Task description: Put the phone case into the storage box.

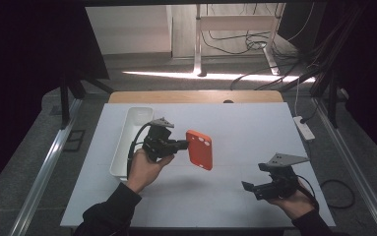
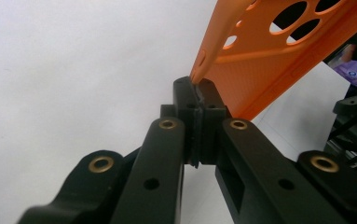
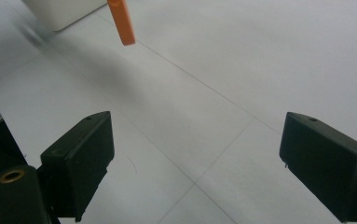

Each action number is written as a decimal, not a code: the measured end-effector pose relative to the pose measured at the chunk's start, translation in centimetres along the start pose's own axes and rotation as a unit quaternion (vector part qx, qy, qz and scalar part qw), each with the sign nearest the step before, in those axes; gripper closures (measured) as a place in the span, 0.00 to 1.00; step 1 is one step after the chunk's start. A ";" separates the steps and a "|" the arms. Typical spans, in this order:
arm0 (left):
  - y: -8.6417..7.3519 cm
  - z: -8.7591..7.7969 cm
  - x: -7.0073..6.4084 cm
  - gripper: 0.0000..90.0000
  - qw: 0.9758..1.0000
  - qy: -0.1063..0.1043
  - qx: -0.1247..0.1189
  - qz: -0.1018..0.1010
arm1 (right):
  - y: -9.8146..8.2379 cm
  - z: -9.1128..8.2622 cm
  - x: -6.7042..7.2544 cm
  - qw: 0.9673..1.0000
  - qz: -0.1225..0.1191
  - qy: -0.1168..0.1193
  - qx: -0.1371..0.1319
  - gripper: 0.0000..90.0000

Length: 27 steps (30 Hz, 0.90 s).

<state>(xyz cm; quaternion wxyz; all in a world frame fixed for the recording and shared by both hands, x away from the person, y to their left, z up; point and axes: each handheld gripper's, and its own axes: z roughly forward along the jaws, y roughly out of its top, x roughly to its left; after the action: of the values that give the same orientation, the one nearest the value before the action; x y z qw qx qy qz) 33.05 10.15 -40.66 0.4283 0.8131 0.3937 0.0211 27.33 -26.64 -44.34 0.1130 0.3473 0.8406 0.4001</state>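
Hanging on edge, orange phone case, long axis near-far

Bright white table, dark surround, sun streak on floor behind; slight blur in gripper views.

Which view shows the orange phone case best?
High view: the whole orange phone case shows, held above the table by the left gripper. Left gripper view gives a close-up of its pinched edge and camera holes; right gripper view catches just one corner.
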 end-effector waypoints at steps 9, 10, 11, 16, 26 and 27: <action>0.3 -0.8 0.6 0.99 1.000 0.010 0.000 0.003 | -0.9 -1.0 -0.6 1.000 0.012 -0.013 0.005 0.11; 0.4 -1.0 0.7 0.99 1.000 0.011 -0.001 0.001 | -1.0 -1.2 -0.7 1.000 0.013 -0.017 0.006 0.11; 0.4 -1.1 0.8 0.99 1.000 0.012 -0.002 0.001 | -1.1 -1.3 -0.7 1.000 0.014 -0.018 0.006 0.11; 0.4 -1.6 1.3 0.99 1.000 0.018 -0.003 -0.004 | -1.7 -1.9 -1.0 0.999 0.022 -0.024 0.007 0.11; 0.8 -3.1 2.3 0.99 0.999 0.030 -0.008 -0.008 | -2.8 -3.2 -1.7 0.998 0.041 -0.043 0.002 0.07; 0.8 -3.2 2.4 0.99 0.999 0.030 -0.008 -0.009 | -2.9 -3.3 -1.7 0.998 0.046 -0.046 0.002 0.07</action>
<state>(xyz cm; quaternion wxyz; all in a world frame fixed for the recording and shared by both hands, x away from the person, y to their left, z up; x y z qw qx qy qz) 34.02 13.64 -38.79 0.4230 0.8051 0.4134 0.0449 25.62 -31.04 -44.49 0.1328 0.4039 0.8184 0.3867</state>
